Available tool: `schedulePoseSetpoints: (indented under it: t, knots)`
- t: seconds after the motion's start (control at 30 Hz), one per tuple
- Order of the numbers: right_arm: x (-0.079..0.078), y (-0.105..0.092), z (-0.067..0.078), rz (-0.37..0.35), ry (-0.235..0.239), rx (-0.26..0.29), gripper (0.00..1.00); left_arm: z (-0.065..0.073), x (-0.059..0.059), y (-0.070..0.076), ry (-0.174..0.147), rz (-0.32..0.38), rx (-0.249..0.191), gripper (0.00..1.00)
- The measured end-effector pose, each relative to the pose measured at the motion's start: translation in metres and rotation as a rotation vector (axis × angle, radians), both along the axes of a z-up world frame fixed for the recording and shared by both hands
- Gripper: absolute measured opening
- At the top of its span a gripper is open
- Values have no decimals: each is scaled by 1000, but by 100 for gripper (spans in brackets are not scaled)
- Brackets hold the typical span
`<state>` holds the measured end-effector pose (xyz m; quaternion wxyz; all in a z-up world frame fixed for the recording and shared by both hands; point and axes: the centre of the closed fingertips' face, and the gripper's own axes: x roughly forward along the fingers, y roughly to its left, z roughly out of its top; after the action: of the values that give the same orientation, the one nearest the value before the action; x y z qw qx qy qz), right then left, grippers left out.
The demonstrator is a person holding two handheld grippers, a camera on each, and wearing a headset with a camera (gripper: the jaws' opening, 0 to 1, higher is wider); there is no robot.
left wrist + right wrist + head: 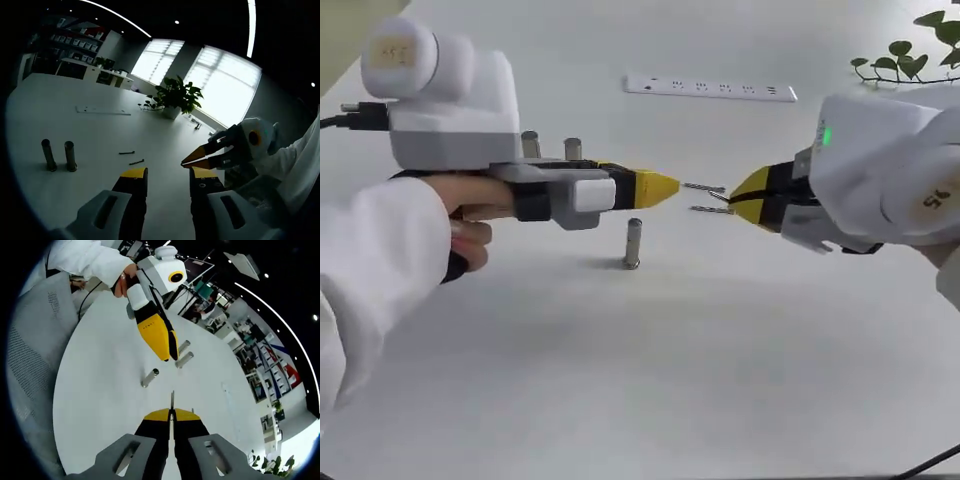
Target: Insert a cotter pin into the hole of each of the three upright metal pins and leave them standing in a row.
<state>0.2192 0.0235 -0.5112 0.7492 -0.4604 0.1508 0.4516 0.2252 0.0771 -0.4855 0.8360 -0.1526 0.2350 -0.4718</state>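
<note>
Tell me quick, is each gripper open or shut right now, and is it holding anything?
Left gripper: open, holding nothing.
Right gripper: shut on a cotter pin.

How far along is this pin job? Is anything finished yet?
It has barely begun. Done: nothing I can see; the three metal pins stand bare, as far as I can tell. In hand: the right gripper is shut on one cotter pin, and the left gripper is open. Left: two spare cotter pins lie on the table, and all three insertions remain.
</note>
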Motion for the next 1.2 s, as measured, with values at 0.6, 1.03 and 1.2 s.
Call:
schedulePoseSetpoints:
  t: [0.6,1.03,1.2]
  knots:
    - [-11,14,7,32,-36,17,0,-5,-11,-30,84,-68,-44,14]
    - [-15,25,11,52,-35,26,0,-10,-15,-32,127,-81,-54,1]
    - [-17,26,10,48,-18,47,0,-10,-16,-31,136,-89,-50,1]
